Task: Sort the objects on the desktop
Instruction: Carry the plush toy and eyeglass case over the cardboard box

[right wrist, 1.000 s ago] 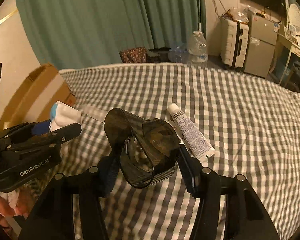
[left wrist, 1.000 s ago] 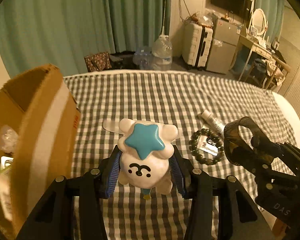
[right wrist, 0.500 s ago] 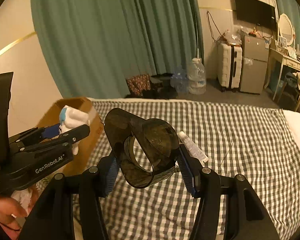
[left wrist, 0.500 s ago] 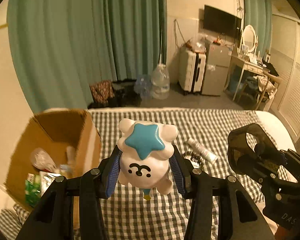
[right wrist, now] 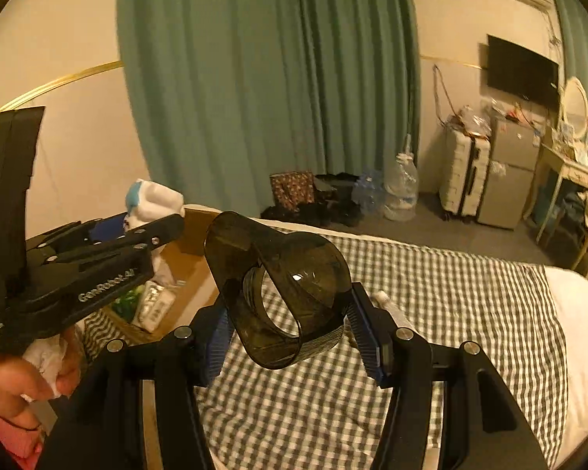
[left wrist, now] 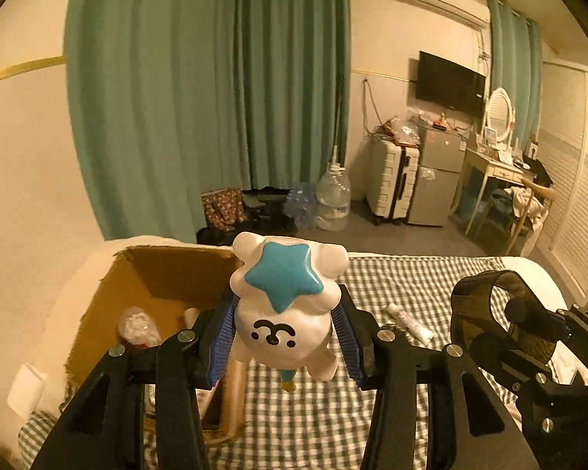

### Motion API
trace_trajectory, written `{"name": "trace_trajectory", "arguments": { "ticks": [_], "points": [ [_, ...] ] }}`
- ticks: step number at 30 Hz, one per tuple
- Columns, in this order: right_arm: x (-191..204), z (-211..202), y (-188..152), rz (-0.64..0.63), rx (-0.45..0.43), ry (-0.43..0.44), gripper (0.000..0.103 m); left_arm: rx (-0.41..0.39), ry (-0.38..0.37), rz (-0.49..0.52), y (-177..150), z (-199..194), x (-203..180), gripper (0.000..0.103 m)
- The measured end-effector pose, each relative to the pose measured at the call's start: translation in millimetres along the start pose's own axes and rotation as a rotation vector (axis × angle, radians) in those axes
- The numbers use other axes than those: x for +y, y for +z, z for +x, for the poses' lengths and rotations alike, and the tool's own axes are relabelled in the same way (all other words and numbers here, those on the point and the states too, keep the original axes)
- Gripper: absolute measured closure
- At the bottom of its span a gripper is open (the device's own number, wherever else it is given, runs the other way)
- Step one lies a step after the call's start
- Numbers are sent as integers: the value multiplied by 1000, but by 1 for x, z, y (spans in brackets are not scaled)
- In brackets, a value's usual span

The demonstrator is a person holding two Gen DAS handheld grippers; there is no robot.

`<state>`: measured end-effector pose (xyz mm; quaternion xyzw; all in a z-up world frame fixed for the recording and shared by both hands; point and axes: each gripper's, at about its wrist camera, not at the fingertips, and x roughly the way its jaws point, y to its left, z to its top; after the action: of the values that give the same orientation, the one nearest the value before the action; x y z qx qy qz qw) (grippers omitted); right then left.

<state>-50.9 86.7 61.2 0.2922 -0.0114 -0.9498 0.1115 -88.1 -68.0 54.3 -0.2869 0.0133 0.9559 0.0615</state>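
My left gripper (left wrist: 286,338) is shut on a white bear toy (left wrist: 284,317) with a blue star on its head, held high above the checked cloth, beside the open cardboard box (left wrist: 168,274). My right gripper (right wrist: 290,325) is shut on a dark smoky plastic cup (right wrist: 282,286), held in the air above the cloth. The right gripper and cup show in the left wrist view (left wrist: 501,321) at the right. The left gripper and toy show in the right wrist view (right wrist: 153,203) at the left, over the box (right wrist: 184,262).
The box holds several packets and a plastic bag (left wrist: 137,325). A white tube (left wrist: 409,319) lies on the checked cloth (left wrist: 392,278). Beyond the bed are green curtains, water jugs (left wrist: 333,199), a suitcase, a small fridge and a desk.
Both grippers rose well above the cloth with their objects. The left gripper moved towards the box, whose inside now shows.
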Motion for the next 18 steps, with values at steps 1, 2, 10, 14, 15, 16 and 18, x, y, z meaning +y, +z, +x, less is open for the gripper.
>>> {"name": "trace_trajectory", "arguments": {
  "ticks": [1,2,10,14,15,16,18],
  "points": [
    [9,2,1,-11,-1,6,48,1,7,-10,-2,-1,9,55],
    [16,3,2,-21,0,15,48,3,12,-19,-3,-1,17,55],
    [84,43,11,-112,60,111,48,34,83,-113,-19,10,93,54],
    [109,74,8,-137,104,160,48,96,130,-158,-38,32,136,55],
    [114,79,4,-138,112,167,48,112,136,-170,-44,37,144,55],
    [119,87,2,-141,126,179,48,130,140,-182,-50,42,150,55],
    [128,108,0,-147,157,198,48,162,143,-206,-61,56,164,55]
  ]
}}
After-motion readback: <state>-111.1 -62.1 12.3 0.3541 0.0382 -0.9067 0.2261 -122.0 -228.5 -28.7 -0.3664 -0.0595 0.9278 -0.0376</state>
